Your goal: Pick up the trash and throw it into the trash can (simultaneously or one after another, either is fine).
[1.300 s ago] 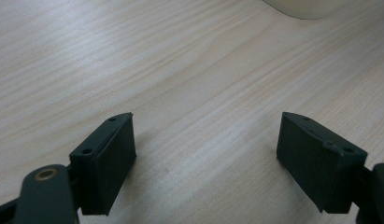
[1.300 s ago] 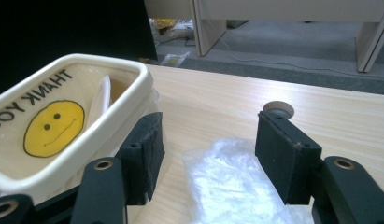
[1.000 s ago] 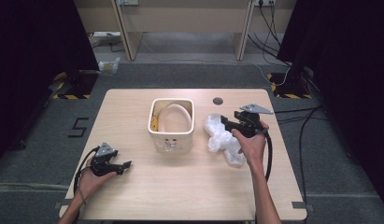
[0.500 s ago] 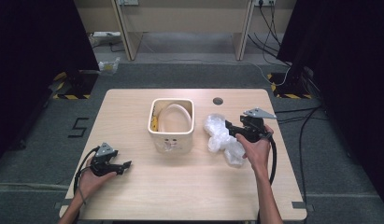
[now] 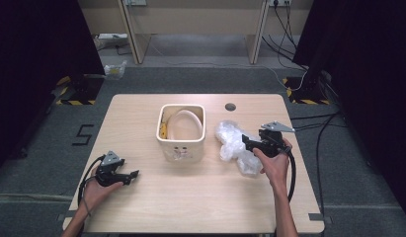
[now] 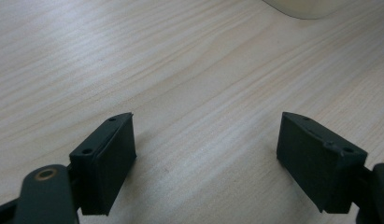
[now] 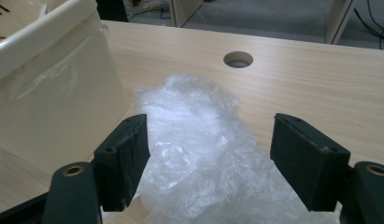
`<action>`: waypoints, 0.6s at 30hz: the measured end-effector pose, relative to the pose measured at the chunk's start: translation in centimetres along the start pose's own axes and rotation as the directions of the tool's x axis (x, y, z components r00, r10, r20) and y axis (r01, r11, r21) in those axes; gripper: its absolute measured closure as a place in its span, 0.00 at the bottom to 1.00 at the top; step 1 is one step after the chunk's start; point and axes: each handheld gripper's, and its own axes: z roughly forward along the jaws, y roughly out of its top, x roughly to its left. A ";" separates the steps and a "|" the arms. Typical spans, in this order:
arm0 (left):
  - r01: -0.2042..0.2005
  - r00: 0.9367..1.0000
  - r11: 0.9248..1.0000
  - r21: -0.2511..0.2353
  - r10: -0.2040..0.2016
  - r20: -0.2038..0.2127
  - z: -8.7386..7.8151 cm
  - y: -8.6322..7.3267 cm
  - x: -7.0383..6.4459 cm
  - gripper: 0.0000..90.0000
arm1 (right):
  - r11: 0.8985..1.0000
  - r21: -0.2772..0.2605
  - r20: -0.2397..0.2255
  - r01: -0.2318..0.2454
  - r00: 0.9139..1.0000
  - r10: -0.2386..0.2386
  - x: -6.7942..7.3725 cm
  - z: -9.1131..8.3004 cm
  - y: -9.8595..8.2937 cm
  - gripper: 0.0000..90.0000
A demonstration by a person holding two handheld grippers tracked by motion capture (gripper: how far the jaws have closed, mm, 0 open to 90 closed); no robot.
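High view: we had the right gripper over the crumpled clear plastic bag, which lay on the table just right of the cream bin. Left gripper rested near the left-front edge, well apart from both. Grey carpet, cables and dark curtains around.

Left gripper view: jaws wide apart, nothing btwn them, bare pale woodgrain below.

Right gripper view: jaws spread, straddling the bag, not yet pinching it. We judged this the reach-to-grasp step; next we'd need to drop lower & close on a thick fold, since thin film slips. Cable hole beyond.
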 end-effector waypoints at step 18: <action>0.000 1.000 1.000 0.001 0.000 0.001 0.0 0.0 0.0 0.21 | 1.000 0.015 0.028 -0.002 1.000 0.002 -0.3 0.1 -1.5 0.31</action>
